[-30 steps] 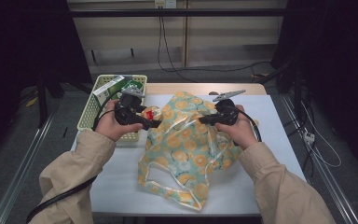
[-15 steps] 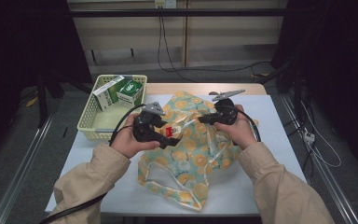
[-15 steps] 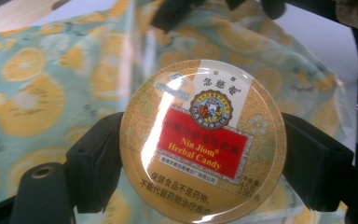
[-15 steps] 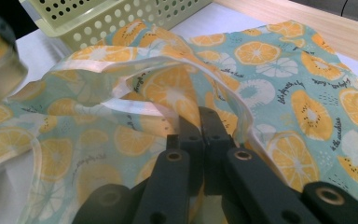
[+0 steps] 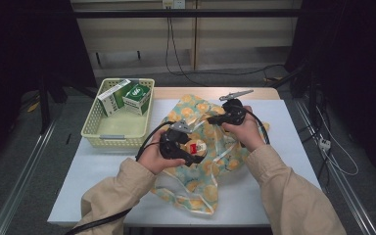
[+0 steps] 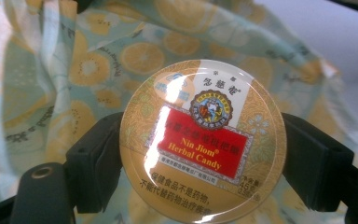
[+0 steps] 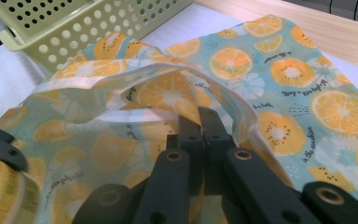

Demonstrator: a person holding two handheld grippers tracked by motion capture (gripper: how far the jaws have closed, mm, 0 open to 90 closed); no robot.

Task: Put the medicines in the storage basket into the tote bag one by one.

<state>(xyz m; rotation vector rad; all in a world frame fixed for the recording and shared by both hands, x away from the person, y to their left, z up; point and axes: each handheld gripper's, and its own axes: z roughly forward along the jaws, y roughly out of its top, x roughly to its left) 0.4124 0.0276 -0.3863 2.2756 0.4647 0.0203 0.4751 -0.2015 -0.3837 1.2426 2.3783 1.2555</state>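
Since a second ago, the left gripper (image 5: 188, 152) carries the candy tin (image 6: 203, 140) from beside the basket (image 5: 98, 131) down over the bag (image 5: 200, 191). One white table (image 5: 103, 171) stands on grey floor. One bag lies under both grippers; the right gripper (image 7: 200, 122) pinches its rim. One basket, left of the grippers, holds two boxes (image 5: 126, 96).
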